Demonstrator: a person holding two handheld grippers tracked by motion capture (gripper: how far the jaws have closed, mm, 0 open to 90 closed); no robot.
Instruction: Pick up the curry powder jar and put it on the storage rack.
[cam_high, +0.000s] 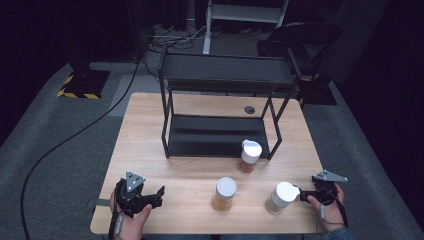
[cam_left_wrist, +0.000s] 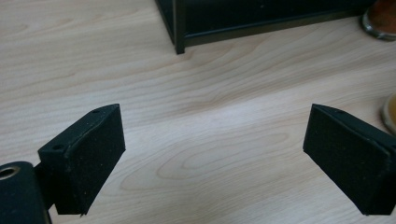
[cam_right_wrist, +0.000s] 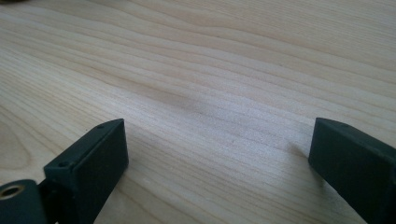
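Note:
Three white-lidded glass jars stand on the wooden table (cam_high: 150, 145). One with reddish-brown contents (cam_high: 249, 156) stands at the rack's front edge, an amber one (cam_high: 225, 194) is in the middle near the front, and a pale one (cam_high: 280, 198) is at the front right. My left gripper (cam_high: 159, 195) hovers at the front left, apart from the jars. In the left gripper view this gripper (cam_left_wrist: 215, 112) is open over bare wood. My right gripper (cam_high: 301, 192) sits just right of the pale jar. In the right gripper view it (cam_right_wrist: 219, 123) is open, with only wood between the jaws.
A black two-tier metal rack (cam_high: 220, 135) stands at the table's back middle; its front leg (cam_left_wrist: 180, 28) is ahead of my left gripper. Two jar edges (cam_left_wrist: 380, 21) (cam_left_wrist: 390, 112) are at the right of that view. A chair and cables lie beyond the table.

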